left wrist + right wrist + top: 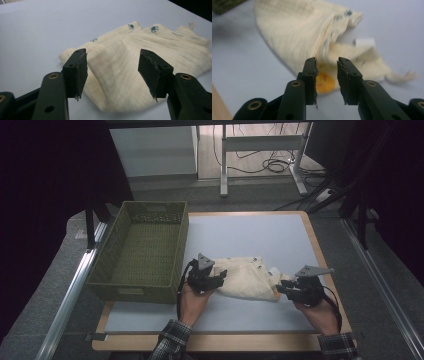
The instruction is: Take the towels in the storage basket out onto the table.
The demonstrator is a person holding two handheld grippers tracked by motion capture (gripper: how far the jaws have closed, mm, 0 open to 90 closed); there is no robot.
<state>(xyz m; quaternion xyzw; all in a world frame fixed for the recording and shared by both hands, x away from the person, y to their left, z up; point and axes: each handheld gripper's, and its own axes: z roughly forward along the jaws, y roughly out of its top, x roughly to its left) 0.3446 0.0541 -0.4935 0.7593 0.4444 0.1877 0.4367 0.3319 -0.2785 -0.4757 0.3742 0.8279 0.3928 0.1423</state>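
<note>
High view: I see the cloth (248, 278) bunched on the table (250, 235) just right of the basket (142, 250), between my grippers. My left gripper (216, 282) gapes empty at its left edge; my right gripper (281, 289) stands slightly apart, gripping nothing.

I've got an olive-green plastic basket (142, 252) on the left part of the white table top (250, 235), its long side running front to back, w/ nothing showing inside. Behind the basket, past the table's far edge, I see a white metal frame (260, 150) on the floor, and right of that frame black cables (272, 165) lie looped.
</note>
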